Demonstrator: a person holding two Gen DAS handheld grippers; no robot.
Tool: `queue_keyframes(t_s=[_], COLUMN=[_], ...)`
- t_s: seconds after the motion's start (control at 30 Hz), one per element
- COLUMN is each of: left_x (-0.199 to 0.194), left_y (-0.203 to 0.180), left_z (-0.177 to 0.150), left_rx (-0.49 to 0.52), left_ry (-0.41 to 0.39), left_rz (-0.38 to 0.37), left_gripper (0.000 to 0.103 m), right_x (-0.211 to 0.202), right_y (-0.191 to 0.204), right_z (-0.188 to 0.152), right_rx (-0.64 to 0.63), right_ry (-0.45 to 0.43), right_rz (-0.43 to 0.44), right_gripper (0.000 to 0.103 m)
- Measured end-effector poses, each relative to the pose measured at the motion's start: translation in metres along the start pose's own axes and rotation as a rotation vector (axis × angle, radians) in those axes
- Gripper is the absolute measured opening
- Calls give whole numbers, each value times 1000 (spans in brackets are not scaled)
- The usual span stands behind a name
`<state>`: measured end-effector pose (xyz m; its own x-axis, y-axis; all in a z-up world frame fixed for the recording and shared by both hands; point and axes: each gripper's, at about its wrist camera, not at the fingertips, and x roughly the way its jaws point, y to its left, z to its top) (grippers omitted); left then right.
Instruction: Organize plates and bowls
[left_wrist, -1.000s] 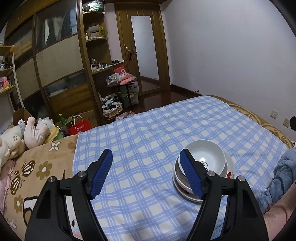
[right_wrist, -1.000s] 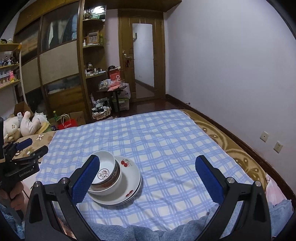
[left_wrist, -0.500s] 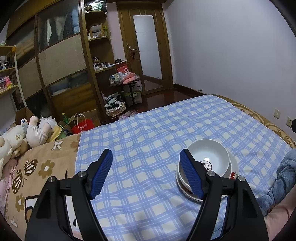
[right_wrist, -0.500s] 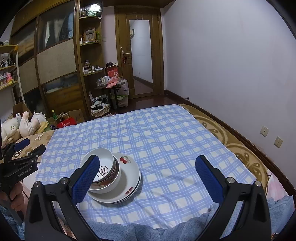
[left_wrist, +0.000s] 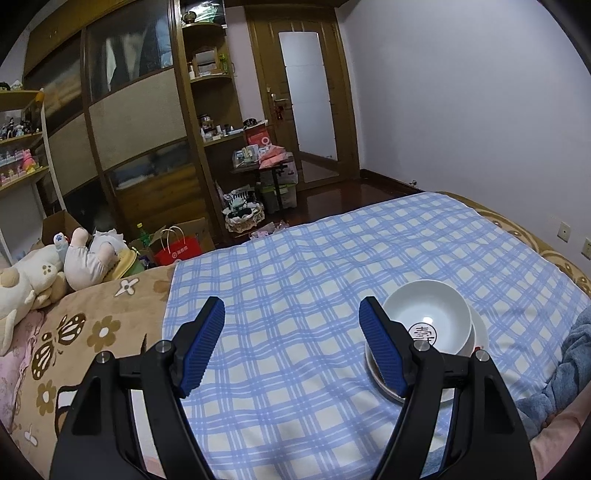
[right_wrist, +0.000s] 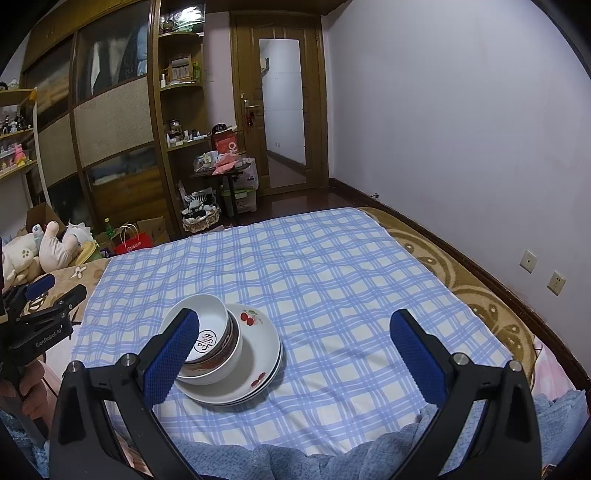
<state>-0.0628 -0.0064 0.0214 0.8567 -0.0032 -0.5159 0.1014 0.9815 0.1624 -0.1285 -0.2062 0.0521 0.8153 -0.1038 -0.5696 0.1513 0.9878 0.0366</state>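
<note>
White bowls are nested on a stack of cherry-patterned plates on the blue checked bedspread. The top bowl has a black character inside. My left gripper is open and empty, held above the bed, with the stack behind its right finger. My right gripper is open and empty, held above the near edge, with the stack behind its left finger. The left gripper also shows at the left edge of the right wrist view.
Plush toys lie on a brown flowered blanket at the left. A blue towel lies at the near edge. Wardrobe, shelves, cluttered table and door stand beyond the bed. A wall runs along the right.
Both grippers have pulled back and up slightly from the stack, so it sits a little lower in each view. Both stay open.
</note>
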Motion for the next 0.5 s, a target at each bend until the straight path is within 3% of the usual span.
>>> queue_keyframes(t_s=[0.5], left_x=[-3], left_y=[2], left_z=[1], left_rx=[-15], left_ry=[-3], left_rz=[27], left_gripper=[74], right_x=[0], right_y=[1], right_z=[-2], right_rx=[4], right_ry=[1], right_rz=[8], right_gripper=[103])
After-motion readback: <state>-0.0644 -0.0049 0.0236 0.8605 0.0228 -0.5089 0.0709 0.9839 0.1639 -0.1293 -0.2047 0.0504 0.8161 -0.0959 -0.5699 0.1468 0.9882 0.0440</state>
